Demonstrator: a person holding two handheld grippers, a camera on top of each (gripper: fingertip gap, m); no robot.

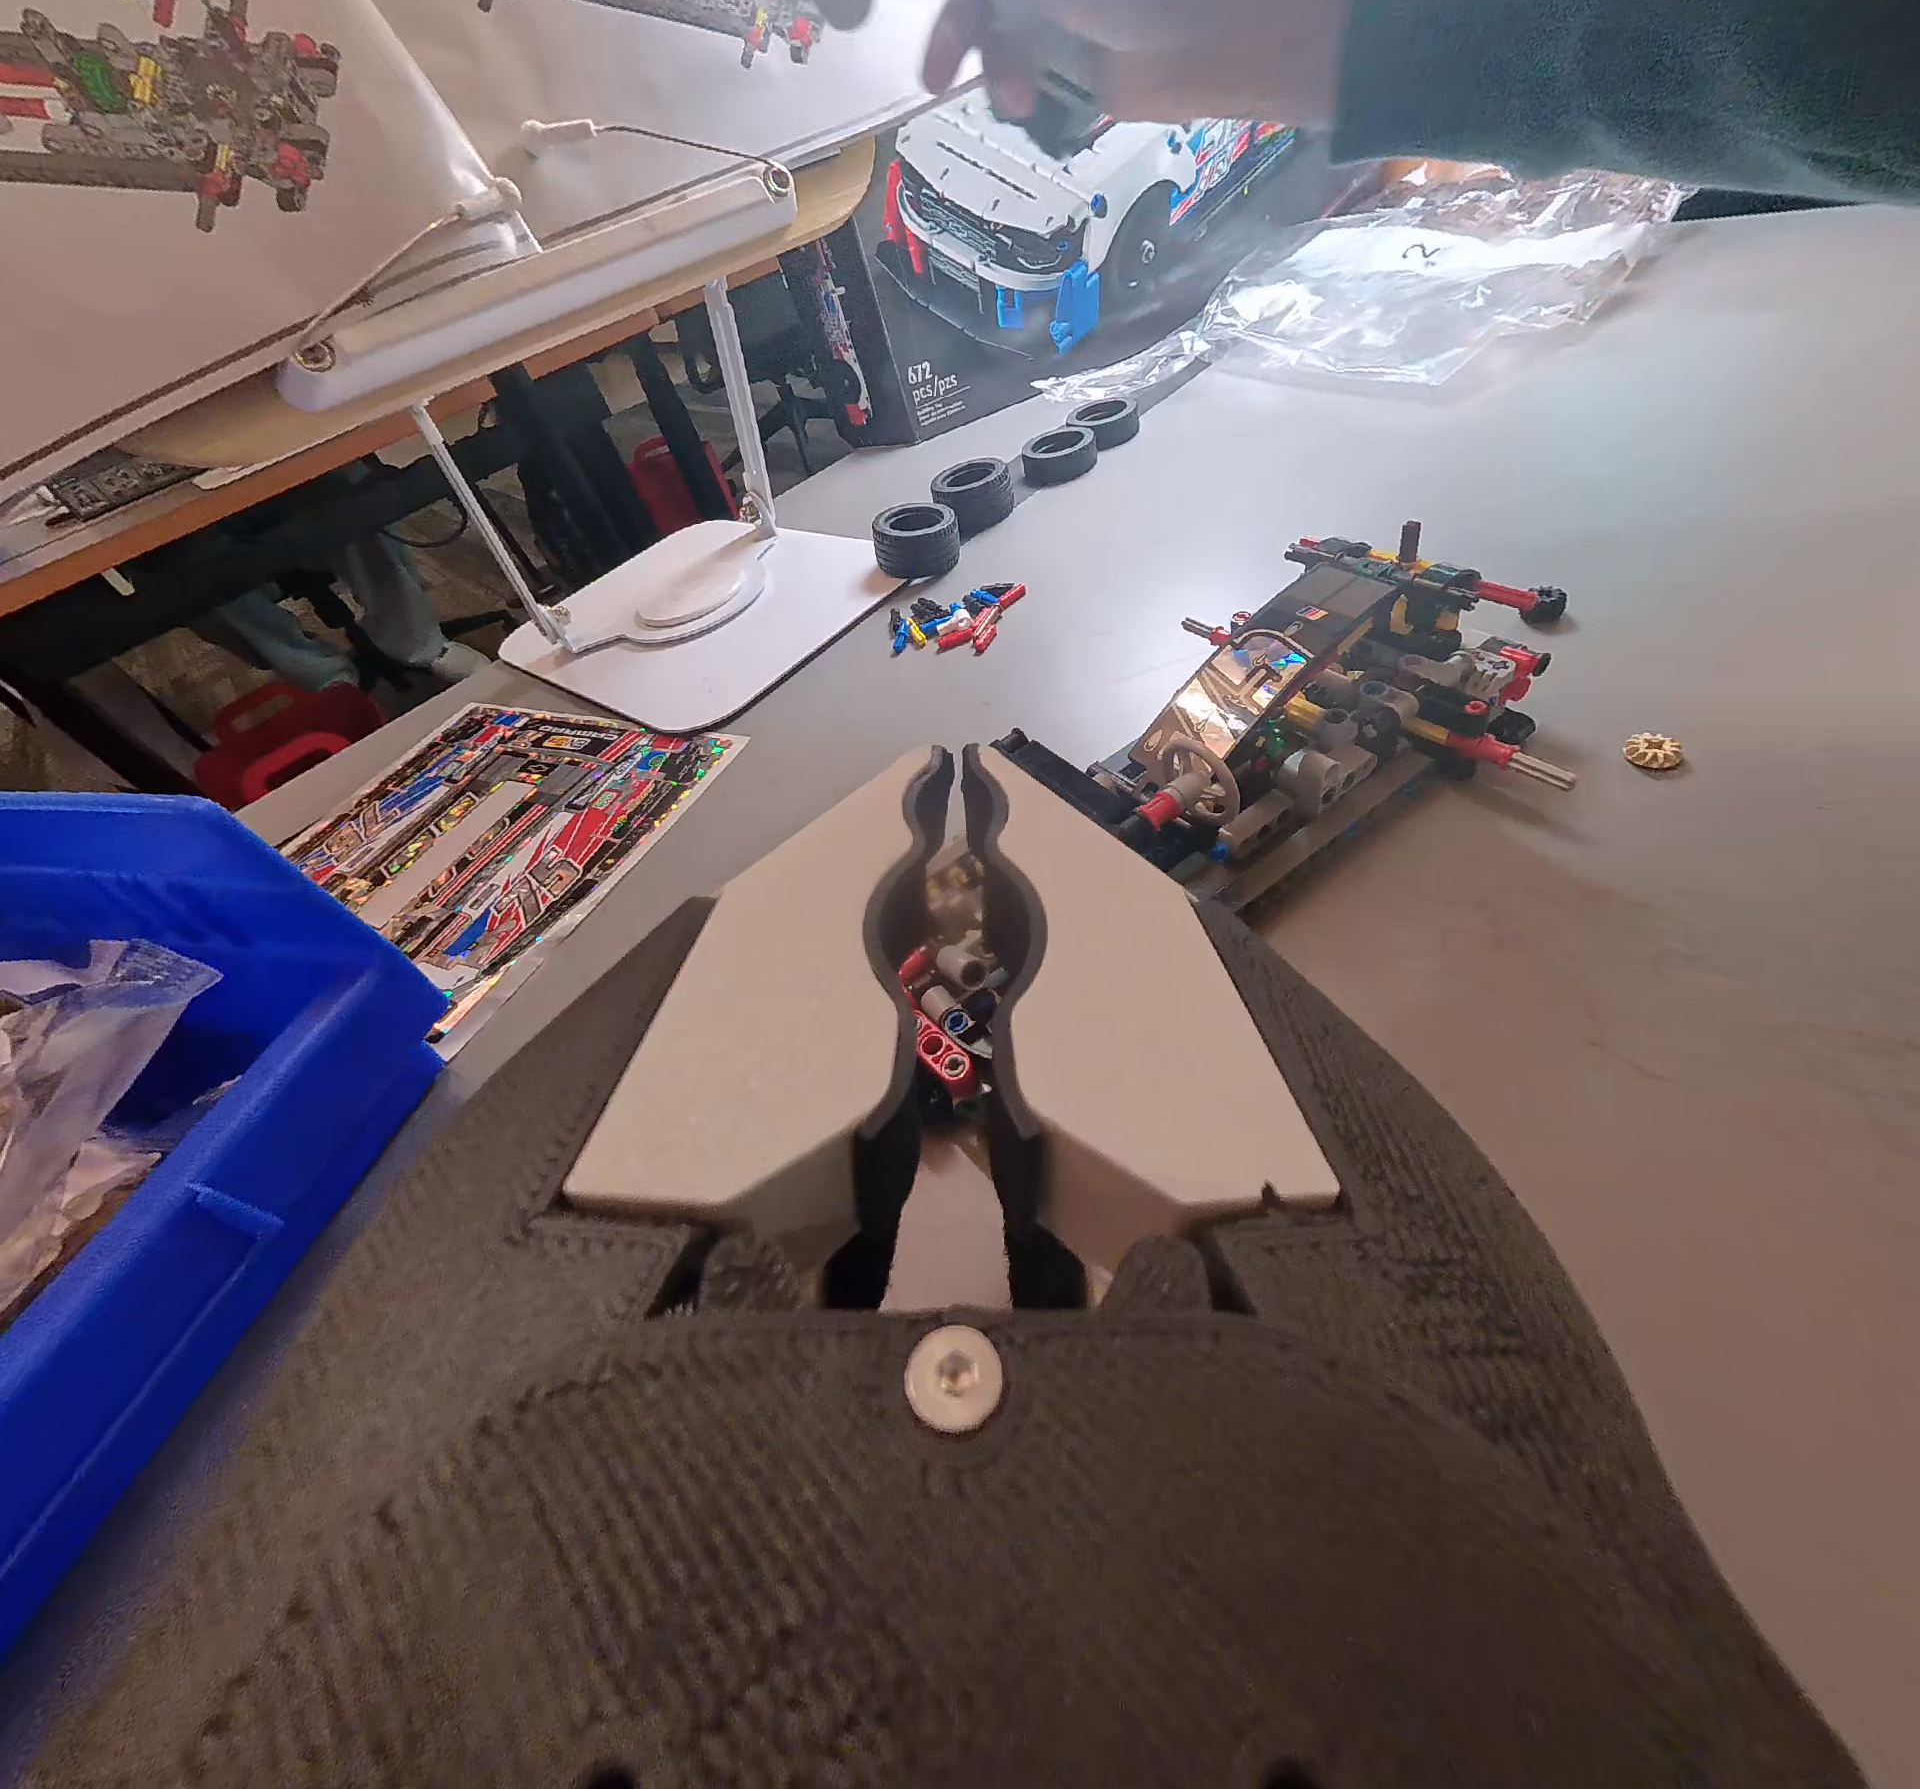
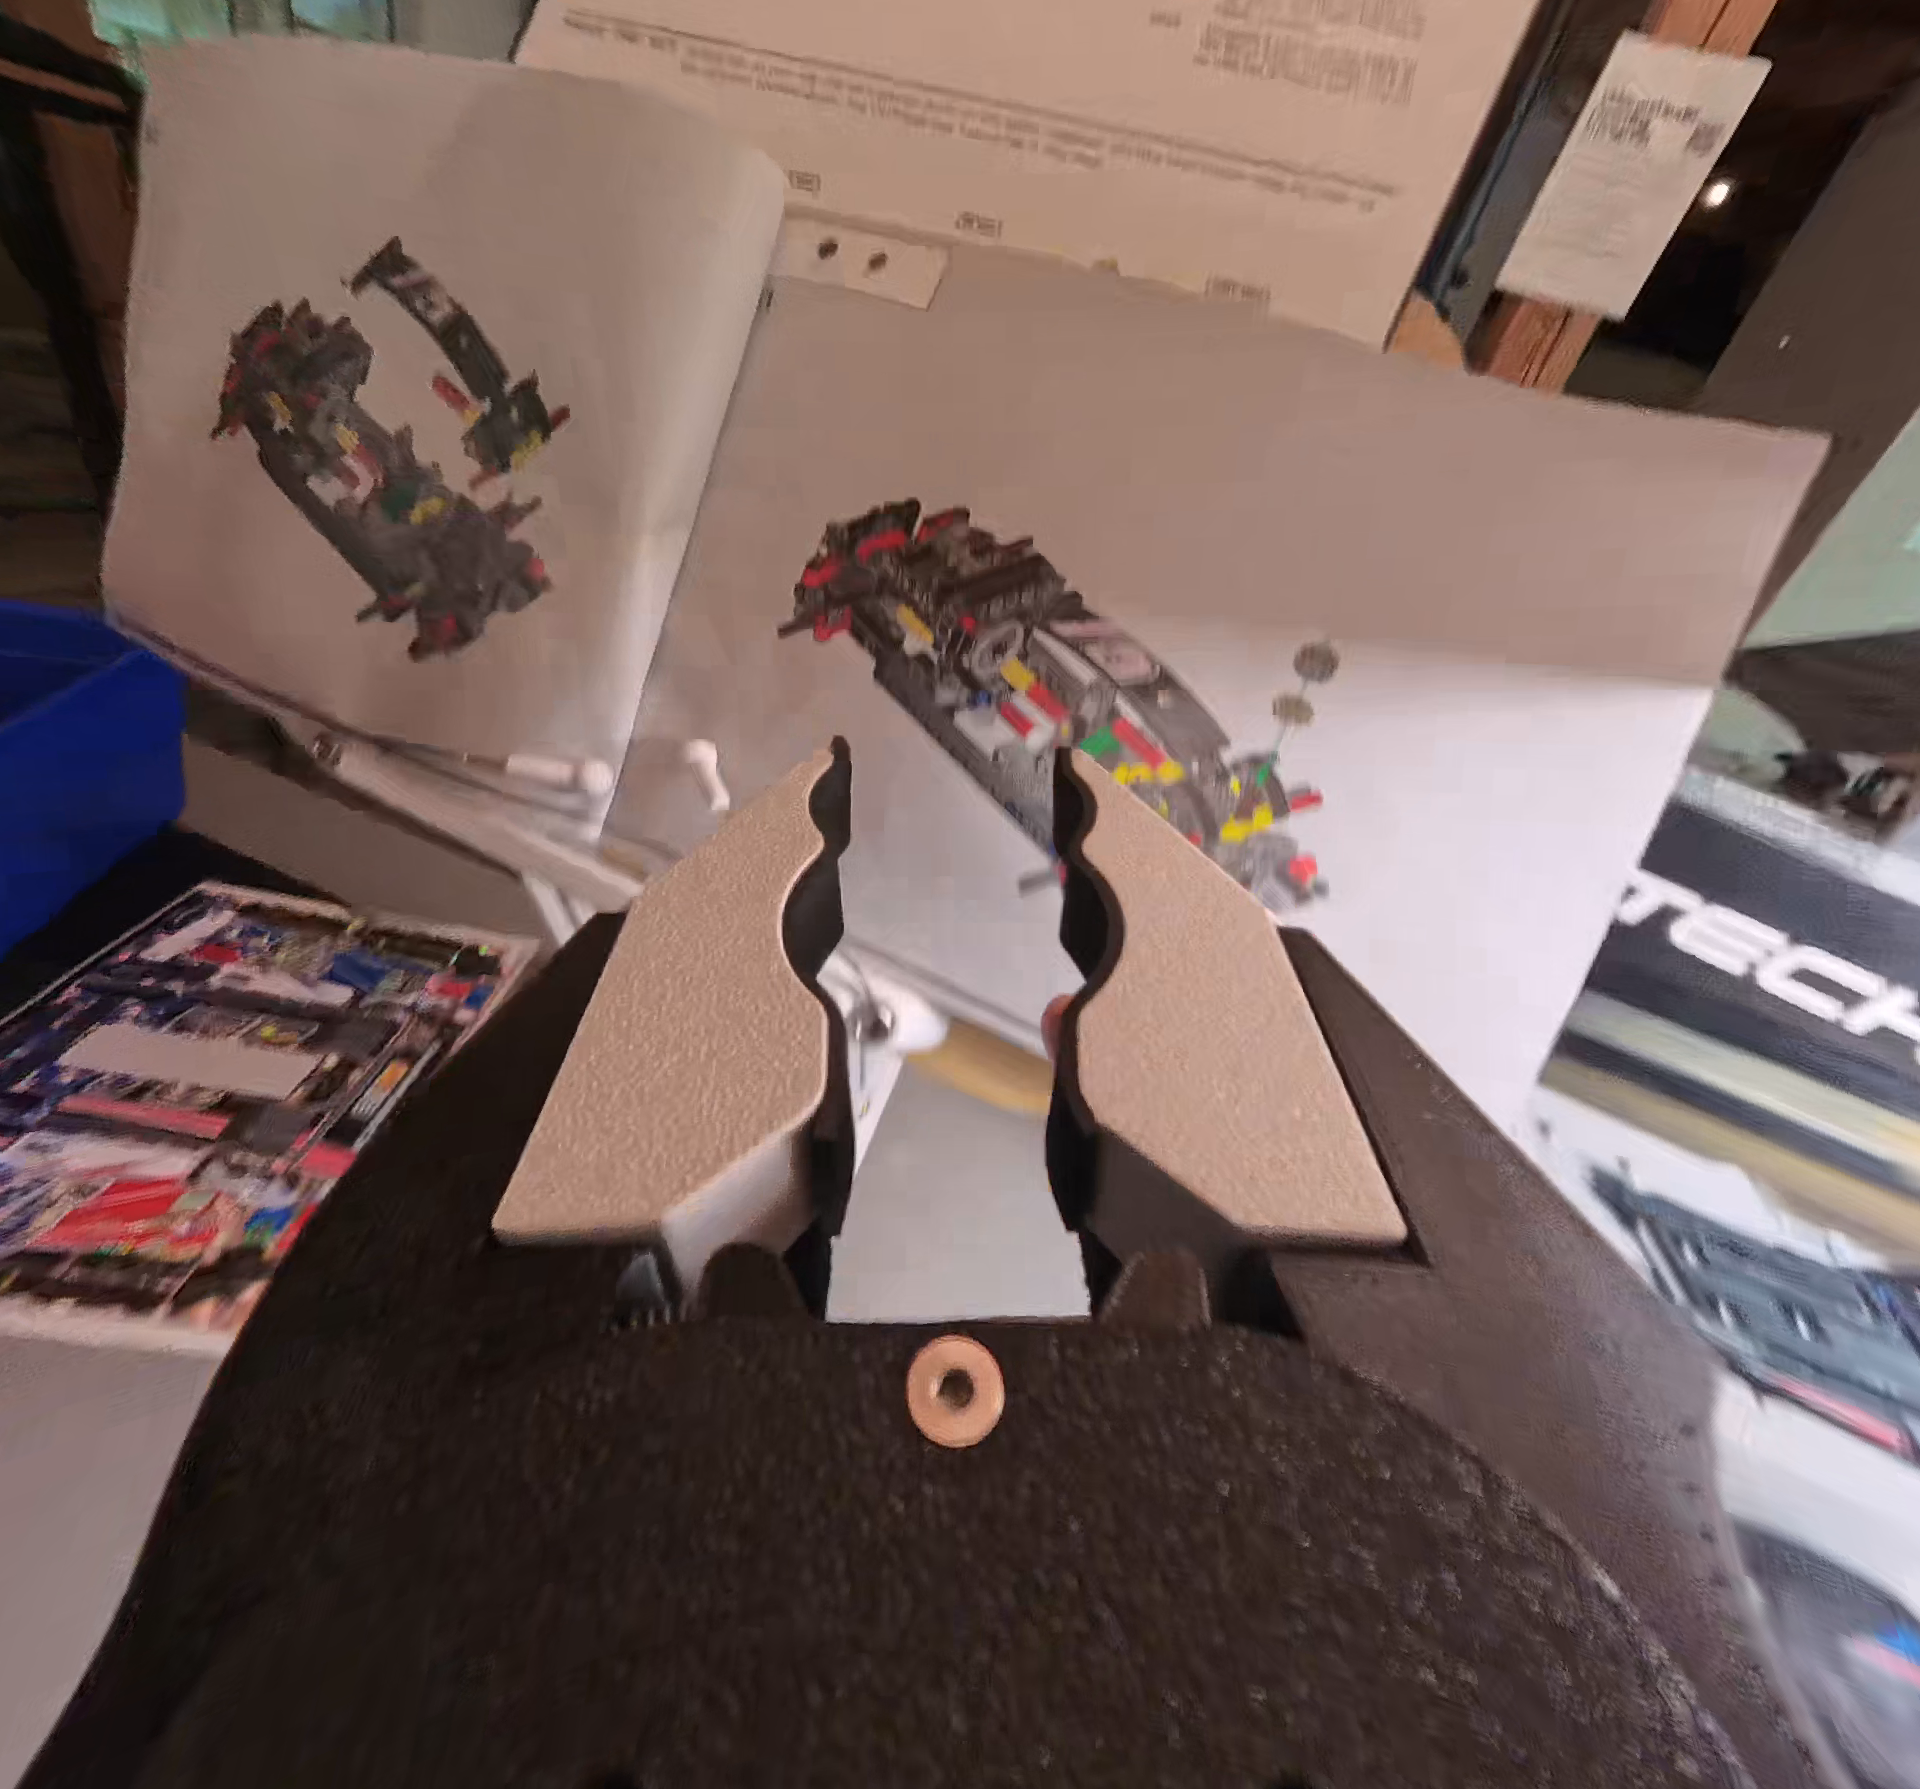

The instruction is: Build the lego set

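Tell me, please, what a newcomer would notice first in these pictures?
Probably the half-built car on the grey table, right of the shut left claw. Next, the booklet that fills the right view behind the open right claw. Four tyres line up before the box.

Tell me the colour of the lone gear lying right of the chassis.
Tan gear; left wrist view.

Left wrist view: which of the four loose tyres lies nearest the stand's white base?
The tyre at the row's left end, beside the white base; the other three trail toward the box.
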